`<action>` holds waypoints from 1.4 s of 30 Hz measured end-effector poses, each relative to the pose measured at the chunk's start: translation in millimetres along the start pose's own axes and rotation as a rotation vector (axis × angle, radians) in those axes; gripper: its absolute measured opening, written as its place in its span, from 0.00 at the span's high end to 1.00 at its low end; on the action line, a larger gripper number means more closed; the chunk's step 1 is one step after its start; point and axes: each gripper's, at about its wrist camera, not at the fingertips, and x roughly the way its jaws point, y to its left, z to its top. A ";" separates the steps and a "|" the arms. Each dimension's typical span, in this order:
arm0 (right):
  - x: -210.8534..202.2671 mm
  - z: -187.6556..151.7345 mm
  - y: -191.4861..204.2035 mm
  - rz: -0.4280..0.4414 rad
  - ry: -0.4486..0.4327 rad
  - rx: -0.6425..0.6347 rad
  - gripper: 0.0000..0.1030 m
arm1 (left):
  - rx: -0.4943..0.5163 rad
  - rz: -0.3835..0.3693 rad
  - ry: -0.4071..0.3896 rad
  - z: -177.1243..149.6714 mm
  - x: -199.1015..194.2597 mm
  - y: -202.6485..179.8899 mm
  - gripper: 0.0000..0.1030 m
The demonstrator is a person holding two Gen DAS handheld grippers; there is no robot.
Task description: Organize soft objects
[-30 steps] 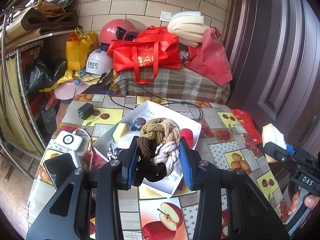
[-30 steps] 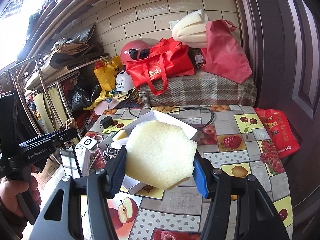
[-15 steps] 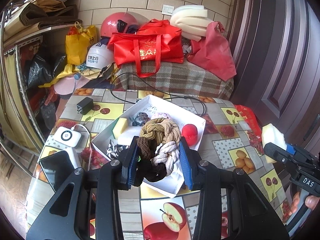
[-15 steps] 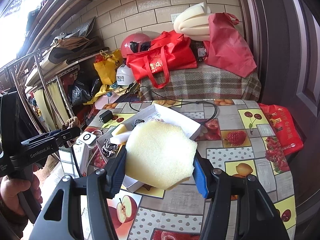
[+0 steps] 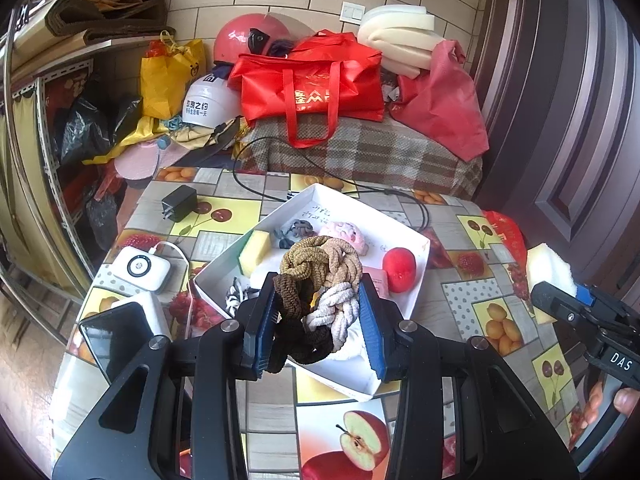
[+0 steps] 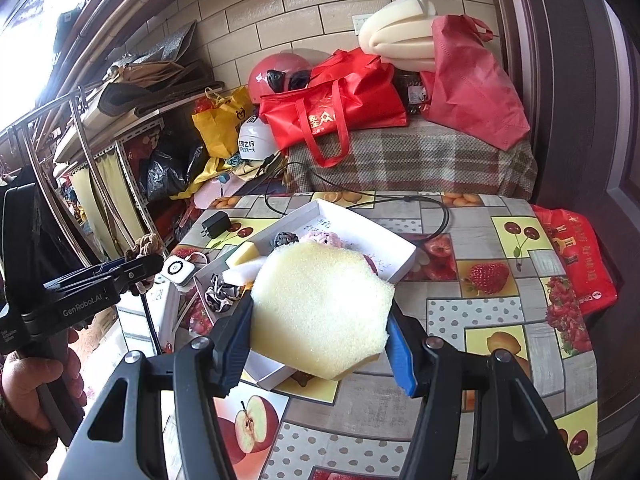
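Observation:
My left gripper (image 5: pixel 318 320) is shut on a bundle of braided hair ties (image 5: pixel 320 280), brown, tan and white, held above the near end of a white box (image 5: pixel 416 276). In the box lie a yellow sponge block (image 5: pixel 255 249), a grey scrunchie (image 5: pixel 298 229), a pink soft toy (image 5: pixel 348 232), a red ball (image 5: pixel 399 268) and a black-and-white tie (image 5: pixel 233 296). My right gripper (image 6: pixel 320 334) is shut on a pale yellow foam sponge (image 6: pixel 320 308), held above the near right part of the box (image 6: pixel 400 258). The sponge hides much of the box in the right wrist view.
On the fruit-print tablecloth (image 5: pixel 472 304) left of the box lie a black charger (image 5: pixel 179 203), a white device (image 5: pixel 142 268) and a phone (image 5: pixel 116 340). A black cable (image 5: pixel 320 176) runs behind the box. Red bags (image 5: pixel 312 84) and helmets stand on a bench beyond.
Both views have risen and pulled back slightly, so more of the table shows. Both grippers keep their hold on the hair ties and the sponge.

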 end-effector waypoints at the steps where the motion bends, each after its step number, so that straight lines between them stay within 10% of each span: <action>1: 1.1 0.7 0.5 0.002 0.000 -0.001 0.43 | -0.003 0.002 0.001 0.5 1.5 1.7 0.64; 31: 185.9 29.0 -10.6 0.067 0.161 0.130 0.40 | 0.037 0.086 0.190 40.7 187.5 9.7 0.63; 36: 191.4 27.2 -12.5 0.050 0.134 0.132 0.19 | 0.039 0.168 0.156 36.8 192.3 13.4 0.06; 42: 177.7 21.4 -22.5 0.018 0.098 0.168 0.00 | 0.031 0.186 0.146 33.7 182.6 18.8 0.00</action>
